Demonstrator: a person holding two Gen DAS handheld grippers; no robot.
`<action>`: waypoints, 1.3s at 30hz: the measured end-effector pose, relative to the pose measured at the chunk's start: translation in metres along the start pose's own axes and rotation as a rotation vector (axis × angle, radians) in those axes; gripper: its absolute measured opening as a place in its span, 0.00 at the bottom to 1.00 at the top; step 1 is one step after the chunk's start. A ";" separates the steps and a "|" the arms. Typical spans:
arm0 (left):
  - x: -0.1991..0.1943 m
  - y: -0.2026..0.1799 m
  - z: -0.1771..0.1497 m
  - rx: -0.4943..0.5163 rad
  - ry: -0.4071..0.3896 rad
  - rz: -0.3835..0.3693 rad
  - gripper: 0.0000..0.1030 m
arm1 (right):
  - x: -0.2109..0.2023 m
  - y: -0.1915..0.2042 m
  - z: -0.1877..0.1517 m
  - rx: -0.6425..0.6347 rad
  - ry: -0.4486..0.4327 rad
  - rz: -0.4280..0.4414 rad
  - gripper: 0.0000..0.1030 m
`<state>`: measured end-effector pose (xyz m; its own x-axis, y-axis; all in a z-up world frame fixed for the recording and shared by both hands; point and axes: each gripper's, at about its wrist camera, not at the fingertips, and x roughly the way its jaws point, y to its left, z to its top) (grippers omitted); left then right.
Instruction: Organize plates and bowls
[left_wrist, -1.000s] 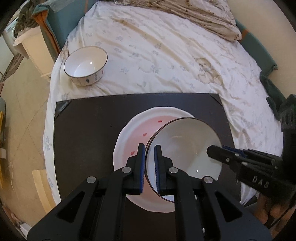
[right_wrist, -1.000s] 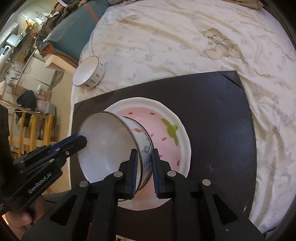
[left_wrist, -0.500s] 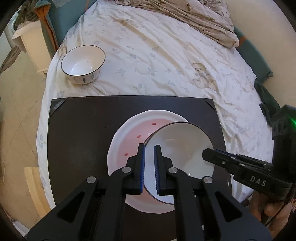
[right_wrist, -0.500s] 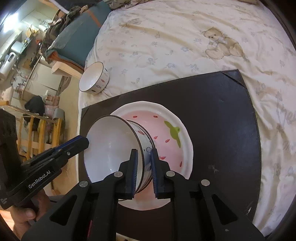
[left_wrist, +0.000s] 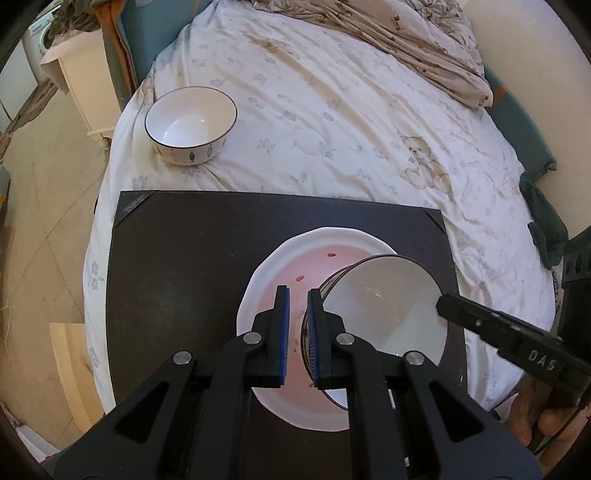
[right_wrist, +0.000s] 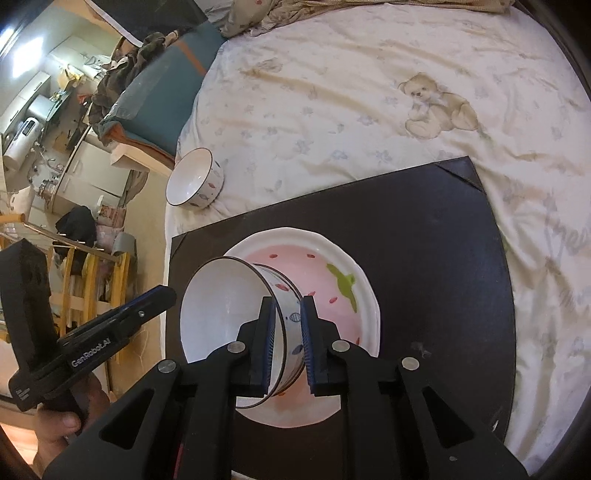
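Right gripper (right_wrist: 288, 332) is pinching the bowl (right_wrist: 221, 314): one pad inside the rim, the other on the patterned outer wall. The bowl is tipped on its side, mouth turned towards the left gripper (left_wrist: 298, 325), and sits over the pink plate (right_wrist: 295, 233). That plate lies on the dark mat (right_wrist: 424, 258), which is spread on the bed sheet (left_wrist: 332, 129).

The left gripper's tongs are pressed nearly together. Only pink plate shows in the narrow gap. The bowl's rim sits hard against the right-hand finger; whether it touches, I cannot tell. From the right wrist, that gripper's tip is just beside the bowl's rim, on the outside.

Around them: a far bowl (left_wrist: 190, 125) stands upright on the sheet, beyond the mat's far left corner, well apart from the plate. There is a teddy bear print (right_wrist: 436, 103) on the sheet and a rumpled blanket (left_wrist: 424, 40) at the head of the bed. A white cabinet (left_wrist: 85, 85) stands off to the left.

Writing: "GenRobot.AI" on the left gripper's body, "DAS" on the right one. A hand (right_wrist: 62, 424) wraps the left handle.
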<state>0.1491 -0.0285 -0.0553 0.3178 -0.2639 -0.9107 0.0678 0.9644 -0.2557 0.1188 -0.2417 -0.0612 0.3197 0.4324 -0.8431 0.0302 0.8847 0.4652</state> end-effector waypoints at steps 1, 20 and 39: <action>0.002 0.000 0.001 0.003 0.002 0.003 0.07 | 0.003 0.000 0.000 0.000 0.009 -0.001 0.16; -0.018 0.004 0.008 -0.050 -0.049 -0.046 0.07 | 0.021 -0.005 0.007 0.027 0.010 -0.006 0.16; -0.006 -0.009 -0.001 0.017 -0.009 0.038 0.24 | 0.015 -0.009 0.001 0.029 0.032 0.016 0.16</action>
<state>0.1451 -0.0356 -0.0477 0.3286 -0.2265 -0.9169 0.0717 0.9740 -0.2149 0.1238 -0.2431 -0.0774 0.2902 0.4521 -0.8435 0.0528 0.8725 0.4858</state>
